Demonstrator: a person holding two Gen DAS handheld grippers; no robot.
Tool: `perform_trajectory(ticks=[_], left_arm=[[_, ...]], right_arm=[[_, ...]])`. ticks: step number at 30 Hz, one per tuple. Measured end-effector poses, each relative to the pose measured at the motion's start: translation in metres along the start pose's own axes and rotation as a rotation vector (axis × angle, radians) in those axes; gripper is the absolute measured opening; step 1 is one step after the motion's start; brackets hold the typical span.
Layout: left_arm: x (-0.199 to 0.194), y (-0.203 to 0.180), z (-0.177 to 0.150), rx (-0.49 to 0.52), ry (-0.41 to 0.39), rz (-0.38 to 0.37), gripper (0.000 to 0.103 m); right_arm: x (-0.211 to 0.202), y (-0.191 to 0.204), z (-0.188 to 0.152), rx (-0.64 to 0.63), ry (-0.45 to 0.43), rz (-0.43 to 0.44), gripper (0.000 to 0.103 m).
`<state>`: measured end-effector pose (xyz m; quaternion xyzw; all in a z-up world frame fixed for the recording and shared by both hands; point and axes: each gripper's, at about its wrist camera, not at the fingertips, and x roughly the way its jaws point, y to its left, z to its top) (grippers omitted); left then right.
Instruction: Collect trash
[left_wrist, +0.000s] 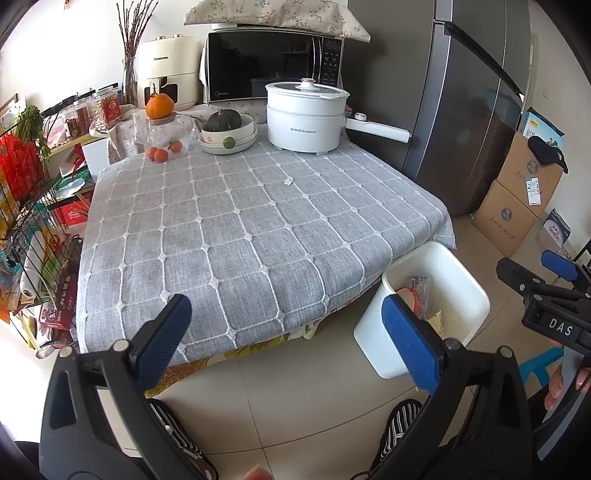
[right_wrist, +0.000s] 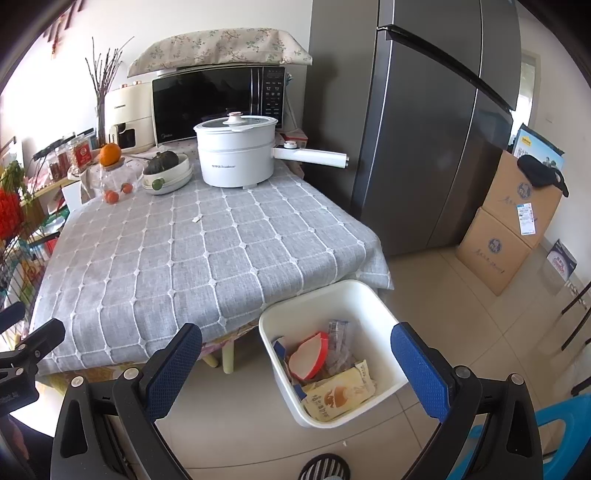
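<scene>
A white trash bin (right_wrist: 373, 314) stands on the floor at the table's near right corner; it also shows in the left wrist view (left_wrist: 469, 295). It holds wrappers, a red-rimmed lid (right_wrist: 308, 356) and a yellow snack packet (right_wrist: 340, 397). A tiny white scrap (left_wrist: 288, 181) lies on the grey checked tablecloth, also in the right wrist view (right_wrist: 195, 219). My left gripper (left_wrist: 286, 332) is open and empty, held in front of the table edge. My right gripper (right_wrist: 295, 363) is open and empty, above the bin's near side.
At the table's back stand a white electric pot (left_wrist: 306, 118), a bowl with a squash (left_wrist: 227, 129), a glass jar with oranges (left_wrist: 162, 133) and a microwave (left_wrist: 273, 64). A fridge (right_wrist: 424, 129) and cardboard boxes (right_wrist: 509, 229) are right. A wire rack (left_wrist: 29, 221) is left.
</scene>
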<state>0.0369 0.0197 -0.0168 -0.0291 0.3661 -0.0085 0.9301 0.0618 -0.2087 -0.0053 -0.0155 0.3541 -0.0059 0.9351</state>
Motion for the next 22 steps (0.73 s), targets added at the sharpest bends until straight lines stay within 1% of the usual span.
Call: perform_trajectory(ticks=[12, 19, 22], left_arm=[[-0.007, -0.002, 0.003, -0.008, -0.021, 0.008, 0.102], [-0.013, -0.004, 0.002, -0.002, -0.026, -0.001, 0.102], [-0.018, 0.006, 0.002, -0.032, -0.03, -0.019, 0.102]], right_arm=[[0.0, 0.0, 0.0, 0.002, -0.006, -0.005, 0.103], [-0.002, 0.001, 0.001, -0.001, -0.027, -0.007, 0.103], [0.002, 0.011, -0.003, -0.035, -0.029, 0.018, 0.103]])
